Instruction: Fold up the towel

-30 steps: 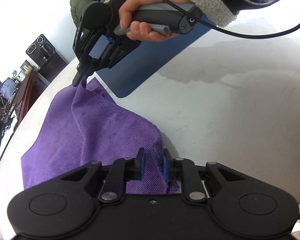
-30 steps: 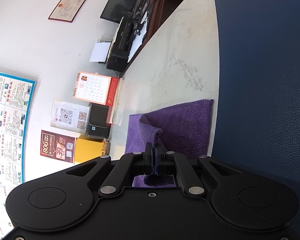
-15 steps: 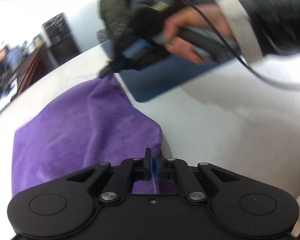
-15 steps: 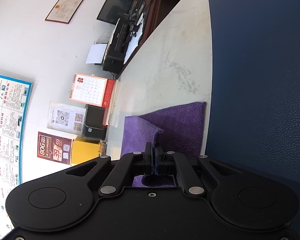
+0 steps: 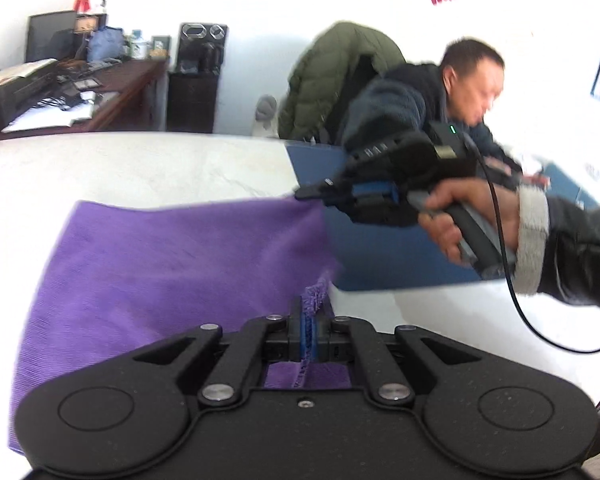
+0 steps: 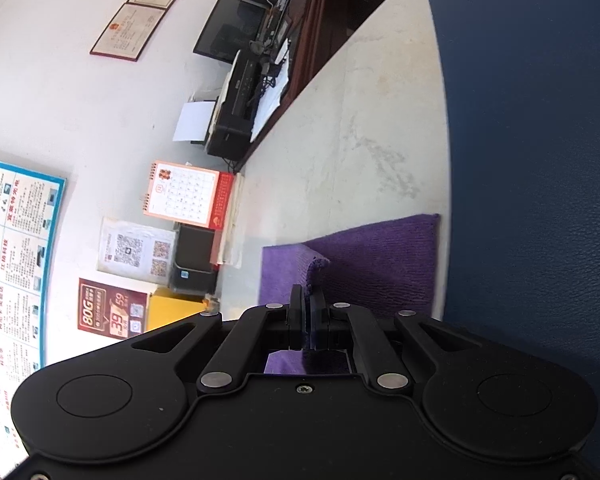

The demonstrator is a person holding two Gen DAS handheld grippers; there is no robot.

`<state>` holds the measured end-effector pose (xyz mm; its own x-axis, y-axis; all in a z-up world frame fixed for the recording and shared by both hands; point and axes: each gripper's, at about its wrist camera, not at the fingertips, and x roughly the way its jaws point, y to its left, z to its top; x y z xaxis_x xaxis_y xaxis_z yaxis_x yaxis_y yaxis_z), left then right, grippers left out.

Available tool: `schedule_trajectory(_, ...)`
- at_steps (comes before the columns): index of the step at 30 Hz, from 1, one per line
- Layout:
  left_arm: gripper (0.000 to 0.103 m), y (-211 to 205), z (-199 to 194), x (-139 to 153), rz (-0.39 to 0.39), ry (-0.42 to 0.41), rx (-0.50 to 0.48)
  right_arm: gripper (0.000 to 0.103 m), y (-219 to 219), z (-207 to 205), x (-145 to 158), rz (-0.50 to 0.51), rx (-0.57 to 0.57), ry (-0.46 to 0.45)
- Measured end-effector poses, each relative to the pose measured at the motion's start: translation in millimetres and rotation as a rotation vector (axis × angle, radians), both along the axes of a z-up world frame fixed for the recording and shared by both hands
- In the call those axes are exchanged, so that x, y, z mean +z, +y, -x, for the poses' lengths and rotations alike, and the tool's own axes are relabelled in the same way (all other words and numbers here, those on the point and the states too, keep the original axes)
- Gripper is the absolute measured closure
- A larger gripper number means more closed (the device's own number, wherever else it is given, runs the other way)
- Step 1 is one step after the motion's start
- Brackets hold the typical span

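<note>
A purple towel (image 5: pixel 172 272) lies spread over the white table (image 5: pixel 140 160), its right edge lifted. My left gripper (image 5: pixel 309 320) is shut on the towel's near right corner. My right gripper (image 5: pixel 304 194), held in a hand at the right, is shut on the far right corner. In the right wrist view the right gripper (image 6: pixel 308 312) pinches a raised fold of the towel (image 6: pixel 372 264), which stretches taut between the two grippers.
A blue mat (image 5: pixel 380 248) lies on the table right of the towel; it also fills the right of the right wrist view (image 6: pixel 540 160). A seated man (image 5: pixel 460 92) is behind the table. A desk with a printer (image 6: pixel 240 120) stands beyond the table's edge.
My left gripper closed on the towel's near corner and swung round. Both grippers lifted the right edge, pulling the towel flatter and taut.
</note>
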<state>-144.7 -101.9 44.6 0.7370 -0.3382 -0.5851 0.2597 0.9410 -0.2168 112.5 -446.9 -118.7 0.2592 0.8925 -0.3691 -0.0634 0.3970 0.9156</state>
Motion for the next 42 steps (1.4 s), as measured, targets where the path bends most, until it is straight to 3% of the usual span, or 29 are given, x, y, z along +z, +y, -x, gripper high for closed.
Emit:
schedule_trajectory(6,0.101,59,3,30,0.101,-0.092,0.102,0.101,21,-10,31,-0.006,0.007,-0.018)
schedule_trajectory(11,0.101,114,-4,52,0.108,-0.176,0.205,0.101,69,-36,62,-0.018,0.053,-0.045)
schedule_trajectory(18,0.101,204,-3,92,0.035,-0.315,0.370,0.101,176,-73,105,-0.053,0.179,-0.118)
schedule_trajectory(25,0.101,257,18,109,-0.021,-0.361,0.483,0.101,285,-101,129,-0.088,0.302,-0.169)
schedule_trajectory(33,0.100,268,34,102,-0.003,-0.355,0.510,0.101,320,-97,131,-0.104,0.346,-0.169)
schedule_trajectory(39,0.100,242,37,98,0.033,-0.333,0.429,0.101,300,-93,126,-0.083,0.324,-0.158)
schedule_trajectory(42,0.100,223,36,96,0.048,-0.317,0.370,0.101,270,-88,122,-0.061,0.297,-0.152)
